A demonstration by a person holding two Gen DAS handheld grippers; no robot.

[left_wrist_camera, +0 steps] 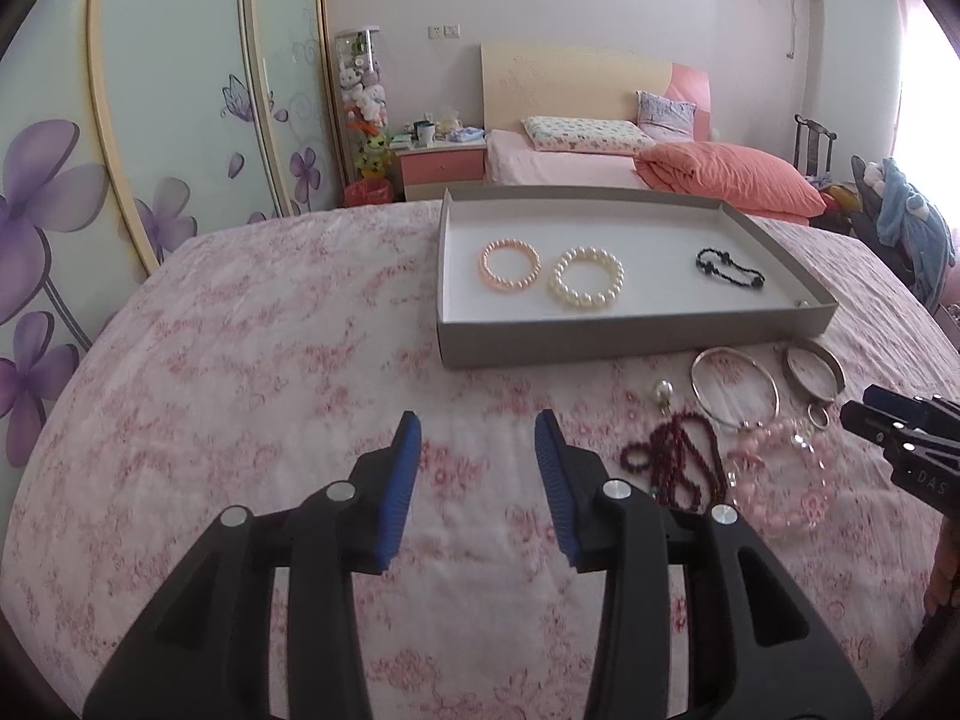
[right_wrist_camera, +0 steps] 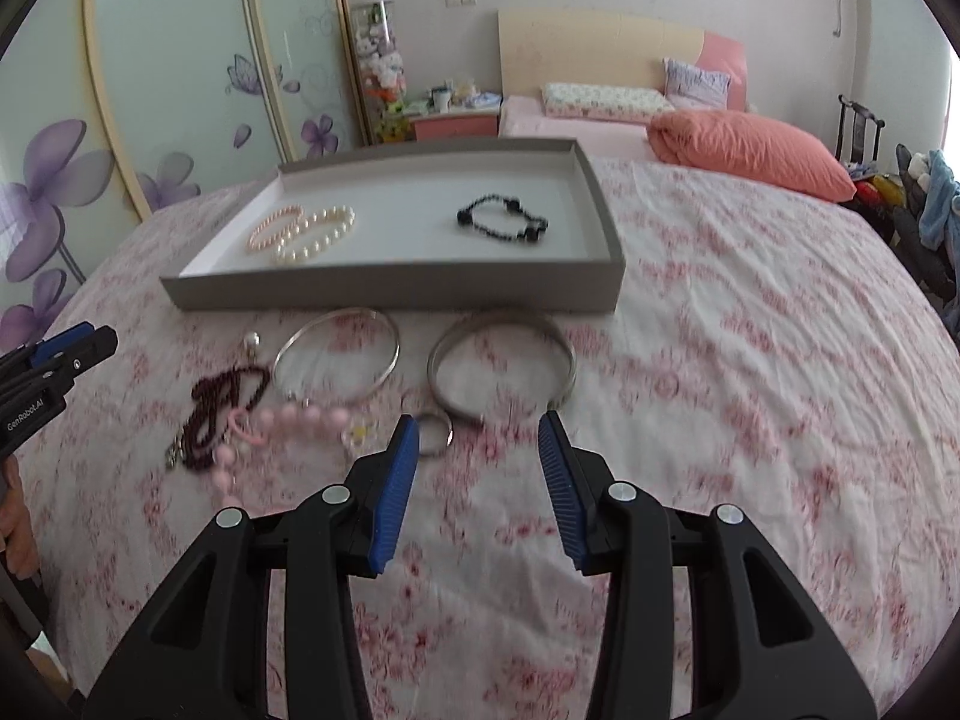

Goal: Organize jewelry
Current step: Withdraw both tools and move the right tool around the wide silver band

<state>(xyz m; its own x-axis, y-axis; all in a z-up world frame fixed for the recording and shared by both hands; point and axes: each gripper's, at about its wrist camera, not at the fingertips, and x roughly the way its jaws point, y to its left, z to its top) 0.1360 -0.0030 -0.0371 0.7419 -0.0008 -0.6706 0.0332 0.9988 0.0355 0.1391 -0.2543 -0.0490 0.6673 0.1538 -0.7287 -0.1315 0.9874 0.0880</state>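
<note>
My left gripper [left_wrist_camera: 477,429] hangs over bare floral bedspread [left_wrist_camera: 252,396], its blue pads parted with nothing between them. Ahead of it and a little to the right sits the grey tray [left_wrist_camera: 600,348], holding, from left, a pink pearl bracelet [left_wrist_camera: 509,269], a white pearl bracelet [left_wrist_camera: 588,278] just beside it, and a black bead bracelet [left_wrist_camera: 729,269] well apart toward the far end. To the right of this gripper, loose on the bed, lie a dark red bead strand [left_wrist_camera: 675,468], a pale pink bead bracelet [left_wrist_camera: 780,480], a thin silver bangle [left_wrist_camera: 735,387] and a wider silver cuff [left_wrist_camera: 816,369].

My right gripper [right_wrist_camera: 478,429] is likewise spread, gripping nothing. A small silver ring [right_wrist_camera: 433,435] lies just by its left fingertip, the cuff [right_wrist_camera: 501,360] directly ahead of it, the thin bangle [right_wrist_camera: 336,354] ahead-left, and the tray [right_wrist_camera: 396,294] beyond.
</note>
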